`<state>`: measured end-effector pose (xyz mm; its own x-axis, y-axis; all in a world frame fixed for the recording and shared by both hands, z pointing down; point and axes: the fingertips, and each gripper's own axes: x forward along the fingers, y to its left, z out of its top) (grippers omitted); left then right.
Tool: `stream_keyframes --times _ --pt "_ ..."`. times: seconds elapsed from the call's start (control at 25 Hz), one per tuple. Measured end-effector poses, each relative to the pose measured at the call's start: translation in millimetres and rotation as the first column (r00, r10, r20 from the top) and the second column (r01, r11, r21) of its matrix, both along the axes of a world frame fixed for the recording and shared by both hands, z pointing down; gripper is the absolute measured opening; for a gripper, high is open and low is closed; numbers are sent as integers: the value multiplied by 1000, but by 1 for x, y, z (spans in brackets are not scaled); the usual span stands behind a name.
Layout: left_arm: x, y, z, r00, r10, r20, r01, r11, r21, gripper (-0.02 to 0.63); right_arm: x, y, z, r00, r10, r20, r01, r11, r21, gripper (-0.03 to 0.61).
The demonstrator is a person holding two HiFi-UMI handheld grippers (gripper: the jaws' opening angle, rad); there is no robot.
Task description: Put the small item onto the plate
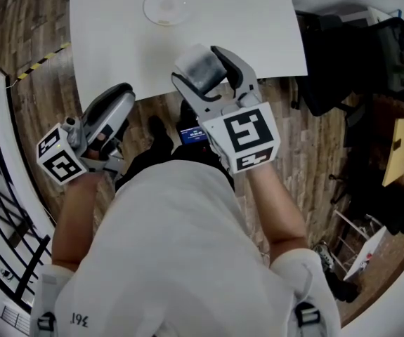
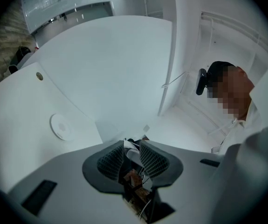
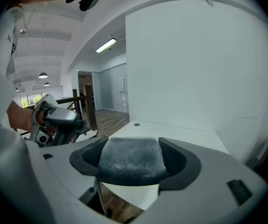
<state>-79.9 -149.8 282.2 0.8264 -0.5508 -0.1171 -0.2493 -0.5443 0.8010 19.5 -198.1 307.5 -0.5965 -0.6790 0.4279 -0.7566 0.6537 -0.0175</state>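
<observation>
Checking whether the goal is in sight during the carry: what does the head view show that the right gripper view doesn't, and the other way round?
Only the head view: the clear plate near the far edge of the white table, and dark bags on the floor. Only the right gripper view: a ceiling light and a small round hole in the tabletop. Both: the grey item clamped in the tongs of the right gripper, with the left gripper off to its left.

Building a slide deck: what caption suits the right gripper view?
Right claw grips a grey textured pad before a white table, left claw alongside.
</observation>
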Motion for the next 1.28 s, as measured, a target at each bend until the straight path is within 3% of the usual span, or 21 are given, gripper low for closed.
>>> stream_keyframes --times 0.68,1.28 --pt "30 -68 57 996 -35 78 43 994 -98 89 17 -70 65 998 -56 -38 51 992 -115 328" --pt "38 -127 112 988 -52 146 76 983 -165 89 8 -142 152 980 -120 -160 85 973 -213 327"
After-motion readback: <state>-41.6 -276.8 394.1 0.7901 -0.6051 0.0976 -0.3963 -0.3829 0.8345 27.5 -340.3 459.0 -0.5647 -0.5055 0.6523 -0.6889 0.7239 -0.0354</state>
